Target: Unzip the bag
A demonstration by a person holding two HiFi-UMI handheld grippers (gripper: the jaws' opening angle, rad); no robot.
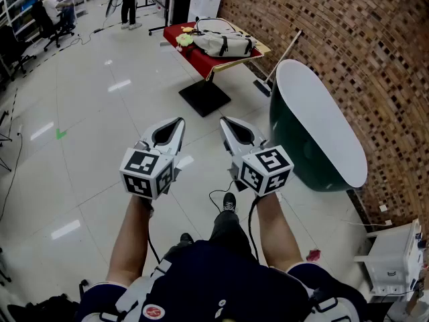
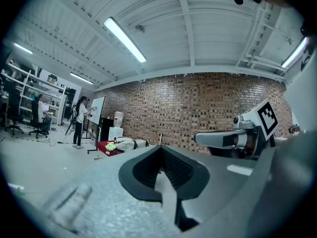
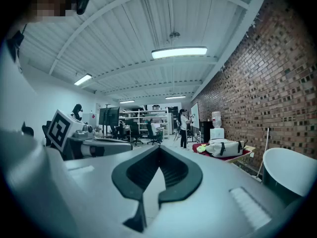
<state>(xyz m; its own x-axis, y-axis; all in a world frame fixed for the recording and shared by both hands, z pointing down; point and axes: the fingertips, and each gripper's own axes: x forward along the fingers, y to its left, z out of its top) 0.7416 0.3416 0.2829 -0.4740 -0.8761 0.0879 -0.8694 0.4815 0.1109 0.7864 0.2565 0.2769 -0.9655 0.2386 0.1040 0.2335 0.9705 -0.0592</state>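
A glossy pale floor [image 1: 87, 113] spreads under bright ceiling strips, with a brick wall [image 1: 362, 39] from 12 to 4 o'clock and a dark green bathtub [image 1: 315, 123] at 3 o'clock against it. At 12 o'clock, far off, stands a low table [image 1: 194, 58] covered in red. The pale bag [image 1: 221, 42] with black straps lies flat on it, long axis roughly 9-to-3, a yellow-green toy [image 1: 184, 39] at its 9 o'clock end. The left gripper [image 1: 179, 121] and right gripper [image 1: 224, 121] are held over the floor, well apart from the bag, jaws pressed together and empty.
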